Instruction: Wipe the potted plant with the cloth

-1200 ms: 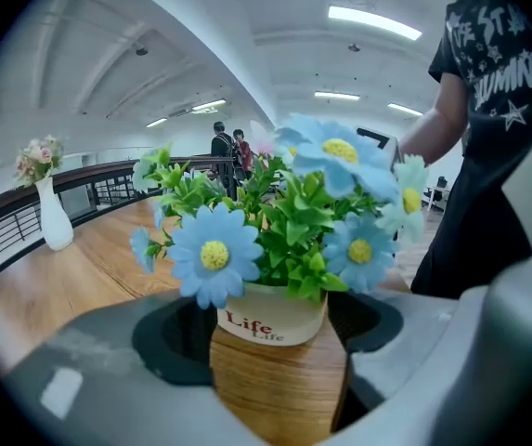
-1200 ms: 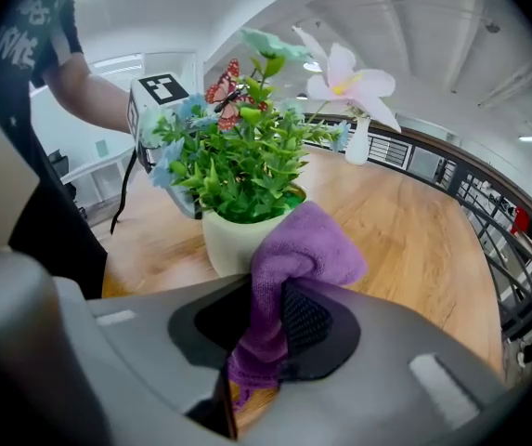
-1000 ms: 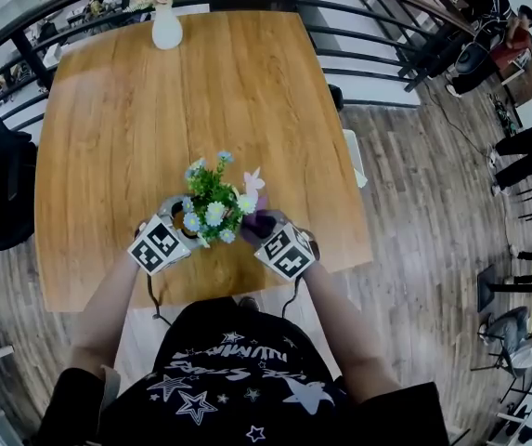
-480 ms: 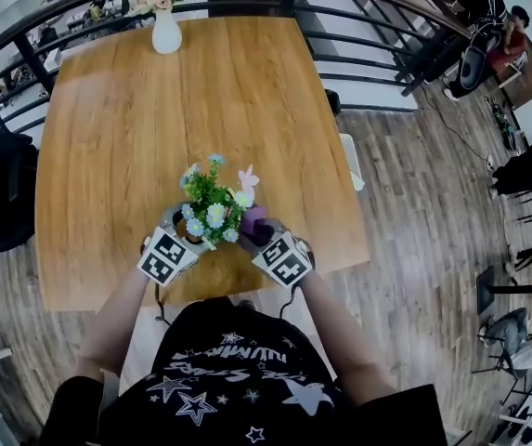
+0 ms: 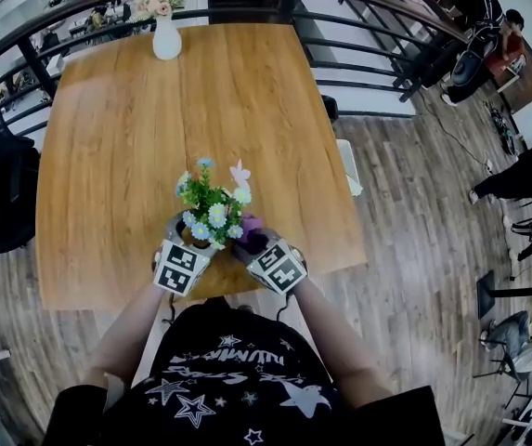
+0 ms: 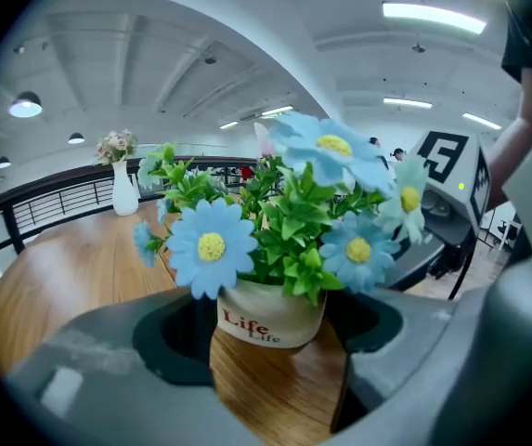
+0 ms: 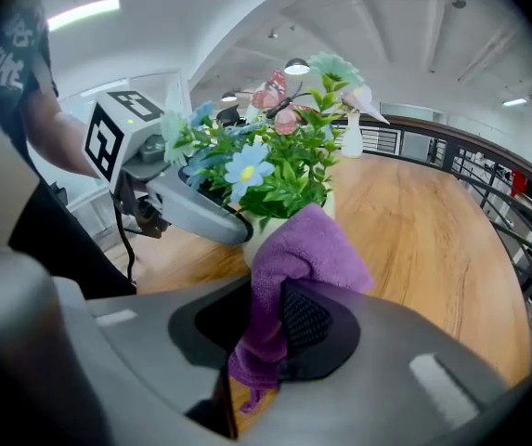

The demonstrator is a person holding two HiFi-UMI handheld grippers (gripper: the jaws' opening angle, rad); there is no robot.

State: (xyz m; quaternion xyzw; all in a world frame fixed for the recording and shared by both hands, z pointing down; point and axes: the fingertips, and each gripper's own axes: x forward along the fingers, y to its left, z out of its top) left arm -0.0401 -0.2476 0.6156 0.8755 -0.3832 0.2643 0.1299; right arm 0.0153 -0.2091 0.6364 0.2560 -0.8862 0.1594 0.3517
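Note:
The potted plant (image 5: 212,210) stands near the front edge of the wooden table (image 5: 108,156). It has blue and white flowers and green leaves, in a small white pot (image 6: 267,312) printed "Life". My left gripper (image 5: 191,238) comes in from the left, and its wide-set jaws hold the pot on both sides. In the left gripper view, the left gripper (image 6: 275,331) frames the pot. My right gripper (image 7: 279,314) is shut on a purple cloth (image 7: 307,244). The bunched cloth (image 5: 252,223) presses against the pot's right side, under the leaves (image 7: 275,170).
A white vase of flowers (image 5: 166,37) stands at the table's far edge. A black railing (image 5: 368,26) runs behind and to the right. A dark chair (image 5: 6,193) sits at the left. People (image 5: 516,165) are on the wooden floor to the right.
The left gripper has rolled and drawn in toward the pot from the left. The right gripper has slid a little to the left with the cloth against the pot.

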